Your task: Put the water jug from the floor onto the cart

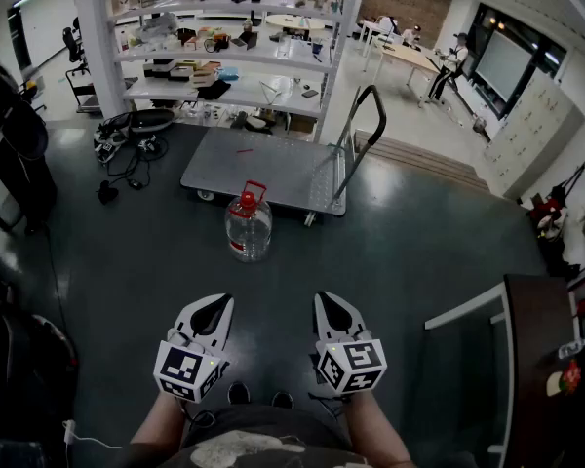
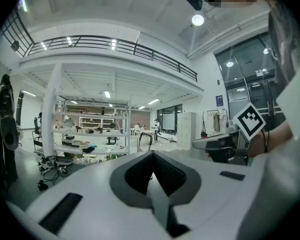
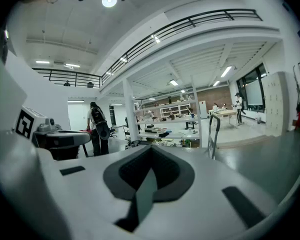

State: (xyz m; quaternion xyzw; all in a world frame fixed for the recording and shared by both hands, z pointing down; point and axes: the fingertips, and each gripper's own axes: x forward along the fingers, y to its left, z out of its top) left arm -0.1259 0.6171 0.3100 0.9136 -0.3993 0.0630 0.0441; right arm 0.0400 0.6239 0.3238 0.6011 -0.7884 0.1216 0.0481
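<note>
Clear water jug (image 1: 249,232) with red cap (image 1: 246,202), grey cart (image 1: 273,169), white left tongs (image 1: 214,306) and right tongs (image 1: 330,303).

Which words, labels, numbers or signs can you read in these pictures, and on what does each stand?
None can be read.
Water jug: red label, too small to read.
Blue wall sign: too blurred to read.
Left gripper and right gripper: black square markers, no letters.
</note>
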